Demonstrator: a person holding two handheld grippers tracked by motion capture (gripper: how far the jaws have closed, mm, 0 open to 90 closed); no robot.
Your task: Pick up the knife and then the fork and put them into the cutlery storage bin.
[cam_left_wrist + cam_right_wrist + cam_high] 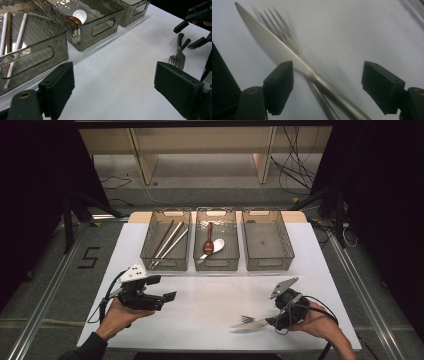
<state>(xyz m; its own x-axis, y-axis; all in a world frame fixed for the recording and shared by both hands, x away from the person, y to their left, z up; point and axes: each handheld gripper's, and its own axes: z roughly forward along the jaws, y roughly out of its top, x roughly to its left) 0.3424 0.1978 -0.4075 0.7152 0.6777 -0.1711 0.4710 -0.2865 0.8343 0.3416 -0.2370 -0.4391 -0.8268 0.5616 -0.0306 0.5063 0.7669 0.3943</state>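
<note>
The open right hand-held gripper [327, 87] straddles a stiff, slippery silver steel knife [274, 47] crossing a silver fork [287, 37]; the handle should be gripped. The left hand-held gripper [113, 87] is held wide.

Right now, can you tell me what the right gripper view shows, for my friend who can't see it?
A silver knife lies crossed over a silver fork on a white table. The right gripper is open, with one black jaw on each side of the two handles and neither jaw touching them.
</note>
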